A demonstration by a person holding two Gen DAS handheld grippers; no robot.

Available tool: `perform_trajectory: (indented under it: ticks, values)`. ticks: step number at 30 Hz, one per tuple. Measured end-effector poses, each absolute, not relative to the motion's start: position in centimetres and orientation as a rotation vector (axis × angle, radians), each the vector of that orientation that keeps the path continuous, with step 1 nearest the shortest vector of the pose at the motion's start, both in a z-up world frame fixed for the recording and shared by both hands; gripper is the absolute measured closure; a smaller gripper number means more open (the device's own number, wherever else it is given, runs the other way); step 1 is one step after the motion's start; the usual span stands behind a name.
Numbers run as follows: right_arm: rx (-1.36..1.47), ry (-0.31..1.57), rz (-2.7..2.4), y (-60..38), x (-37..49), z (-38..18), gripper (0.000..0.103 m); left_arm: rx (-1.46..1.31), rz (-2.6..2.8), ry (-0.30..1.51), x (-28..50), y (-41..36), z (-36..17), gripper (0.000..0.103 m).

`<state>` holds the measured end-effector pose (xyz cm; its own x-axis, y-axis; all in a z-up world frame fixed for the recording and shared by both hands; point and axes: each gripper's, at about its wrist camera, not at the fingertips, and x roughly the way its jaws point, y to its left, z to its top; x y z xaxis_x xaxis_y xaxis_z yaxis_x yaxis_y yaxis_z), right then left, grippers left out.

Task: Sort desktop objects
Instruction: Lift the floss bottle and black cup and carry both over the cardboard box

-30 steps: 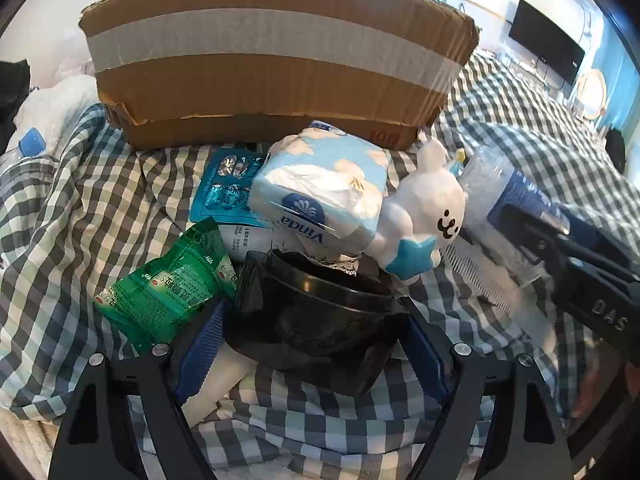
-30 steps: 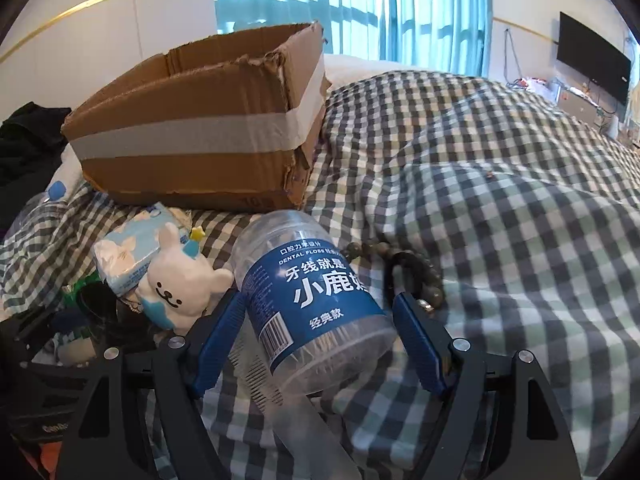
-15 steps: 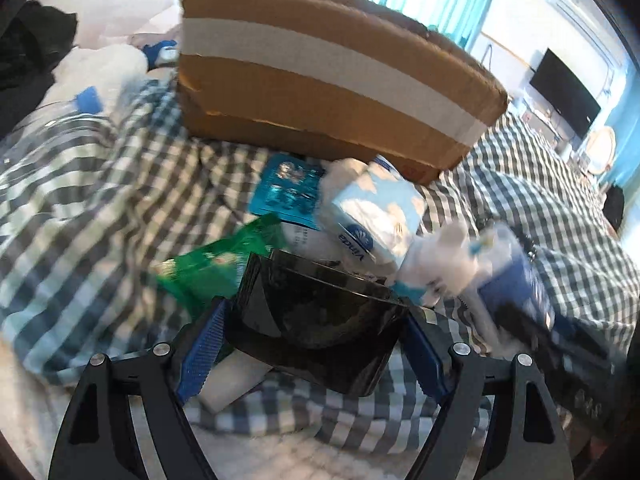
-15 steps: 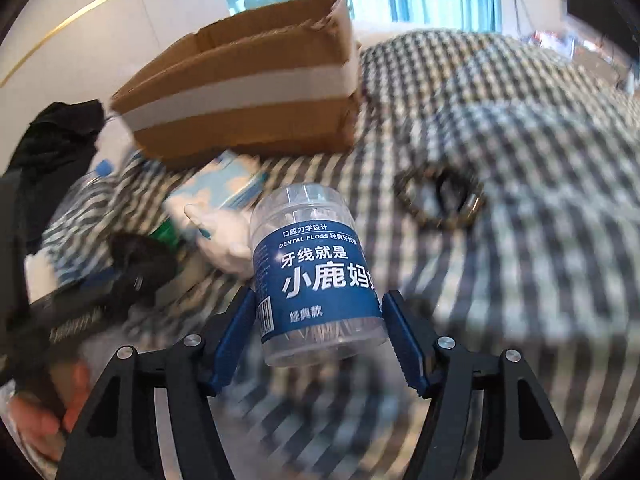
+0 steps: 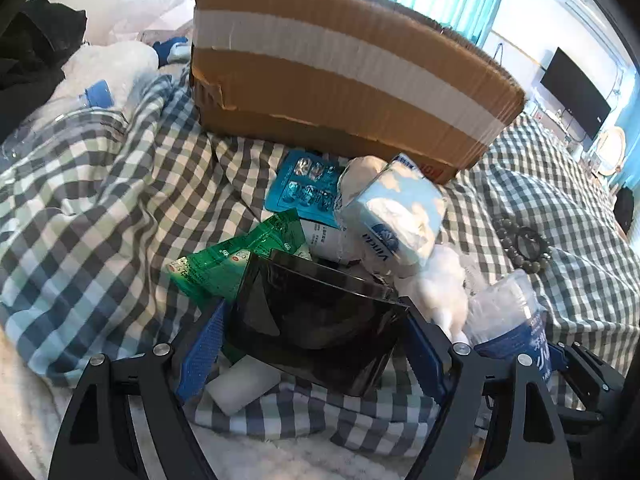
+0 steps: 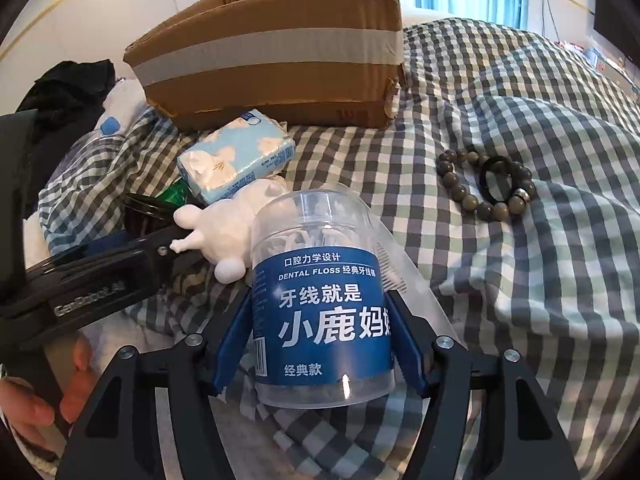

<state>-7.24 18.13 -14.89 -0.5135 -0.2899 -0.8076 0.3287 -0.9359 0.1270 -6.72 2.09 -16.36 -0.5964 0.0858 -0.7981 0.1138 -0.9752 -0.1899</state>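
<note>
Checked bedding carries the clutter before a cardboard box (image 5: 340,80), where the left gripper (image 5: 316,344) clamps a black container (image 5: 316,332) and the right gripper (image 6: 320,344) grips a dental floss jar (image 6: 320,312), both seemingly box-bound.

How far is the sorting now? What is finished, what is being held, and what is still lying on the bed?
Nothing looks sorted yet; whether the cardboard box holds anything cannot be seen. In hand: the left gripper is clamped on a black container, and the right gripper on the dental floss jar. Left on the bed: tissue pack, white toy, bead bracelet, green packet, blue packet.
</note>
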Motion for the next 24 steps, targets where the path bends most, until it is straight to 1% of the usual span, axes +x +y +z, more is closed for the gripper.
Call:
perform_trajectory:
  ticks: [6, 9, 13, 18, 24]
  values:
    - [1.229, 0.077, -2.53, 18.6, -6.2, -13.8, 0.04, 1.38, -2.767, 0.347, -6.8, 2.1, -16.4, 0.019]
    - [1.193, 0.056, -2.558, 19.1, -5.7, -13.0, 0.041, 1.321, -2.768, 0.32, -6.2, 1.8, -15.6, 0.019]
    - [1.143, 0.029, -2.592, 19.4, -4.6, -11.6, 0.041, 1.266, -2.794, 0.368, -5.0, 1.0, -14.4, 0.019]
    - [1.044, 0.067, -2.652, 19.2, -2.3, -9.1, 0.041, 1.207, -2.863, 0.34, -2.7, 0.9, -12.6, 0.019]
    - [0.949, -0.018, -2.69, 19.5, 0.0, -5.5, 0.041, 1.114, -2.939, 0.335, 0.0, 0.9, -9.7, 0.019]
